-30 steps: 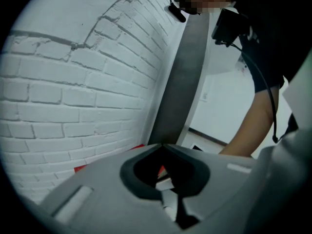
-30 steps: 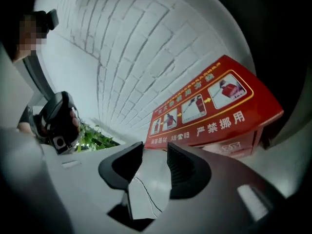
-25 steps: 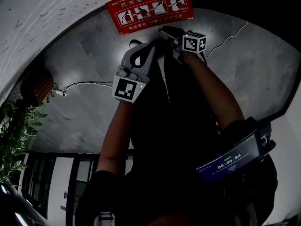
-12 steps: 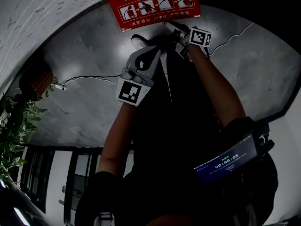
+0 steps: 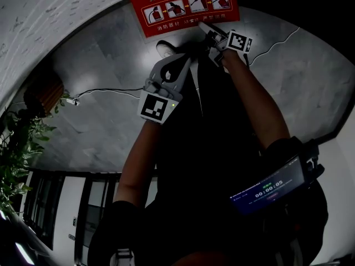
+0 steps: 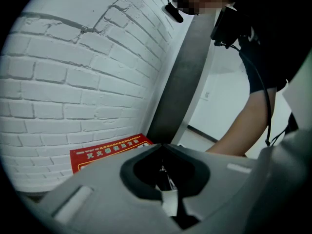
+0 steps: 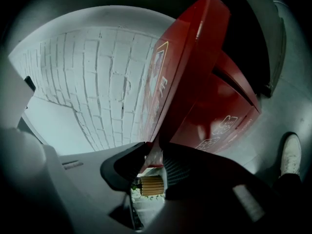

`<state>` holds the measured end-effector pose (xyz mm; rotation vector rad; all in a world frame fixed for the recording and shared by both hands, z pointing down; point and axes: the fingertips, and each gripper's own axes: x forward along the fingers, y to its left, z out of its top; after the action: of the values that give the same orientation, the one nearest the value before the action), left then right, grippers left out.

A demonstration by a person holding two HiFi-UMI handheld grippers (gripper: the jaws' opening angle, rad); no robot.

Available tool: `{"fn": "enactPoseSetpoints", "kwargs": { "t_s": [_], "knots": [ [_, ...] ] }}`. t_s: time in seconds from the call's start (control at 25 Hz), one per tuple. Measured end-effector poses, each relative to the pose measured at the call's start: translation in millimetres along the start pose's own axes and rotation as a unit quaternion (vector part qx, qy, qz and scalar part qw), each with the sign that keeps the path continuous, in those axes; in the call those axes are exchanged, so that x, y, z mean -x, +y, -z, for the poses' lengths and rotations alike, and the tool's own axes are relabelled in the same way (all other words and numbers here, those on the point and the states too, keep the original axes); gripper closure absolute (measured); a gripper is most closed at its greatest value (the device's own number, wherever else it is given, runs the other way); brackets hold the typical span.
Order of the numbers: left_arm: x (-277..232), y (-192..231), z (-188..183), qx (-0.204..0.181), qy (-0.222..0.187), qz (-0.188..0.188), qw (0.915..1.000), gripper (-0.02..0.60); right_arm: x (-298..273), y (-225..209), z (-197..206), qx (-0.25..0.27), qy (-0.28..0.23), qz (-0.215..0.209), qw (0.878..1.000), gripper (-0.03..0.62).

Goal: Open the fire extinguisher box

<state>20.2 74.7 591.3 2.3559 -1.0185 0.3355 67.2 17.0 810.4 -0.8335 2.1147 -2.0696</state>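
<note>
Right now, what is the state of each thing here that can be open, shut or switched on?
Fire extinguisher box lid: lifted, partly open.
Right hand-held gripper: shut on the lid's edge.
Left hand-held gripper: shut, nothing between its jaws.
Arm screen: lit.

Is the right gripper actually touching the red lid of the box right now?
Touching. The right gripper view shows the right gripper with the lower edge of the red lid pinched between its jaws.

Two grippers (image 5: 175, 60) (image 5: 206, 31), one fire extinguisher box (image 5: 186, 7), one plant (image 5: 22, 148), one white shoe (image 7: 291, 155).
</note>
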Motion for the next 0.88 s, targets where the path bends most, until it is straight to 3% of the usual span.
{"fn": "enactPoseSetpoints", "kwargs": {
  "t_s": [0.32,0.64,0.88],
  "knots": [
    [11.0,-2.4,-41.5,-0.021,-0.024,-0.005,0.9995,0.58,16.9,54.9,-11.0,-0.014,-0.007,-0.036,0.999,0.49],
    [28.2,7.7,-77.9,-0.051,-0.05,-0.02,0.9972,0.58,7.3,125.6,-49.9,0.052,-0.002,-0.088,0.995,0.493],
    [34.4,24.0,-99.6,-0.063,-0.073,-0.031,0.9948,0.58,-18.7,169.5,-97.0,0.079,-0.018,-0.098,0.992,0.507]
  ]
}}
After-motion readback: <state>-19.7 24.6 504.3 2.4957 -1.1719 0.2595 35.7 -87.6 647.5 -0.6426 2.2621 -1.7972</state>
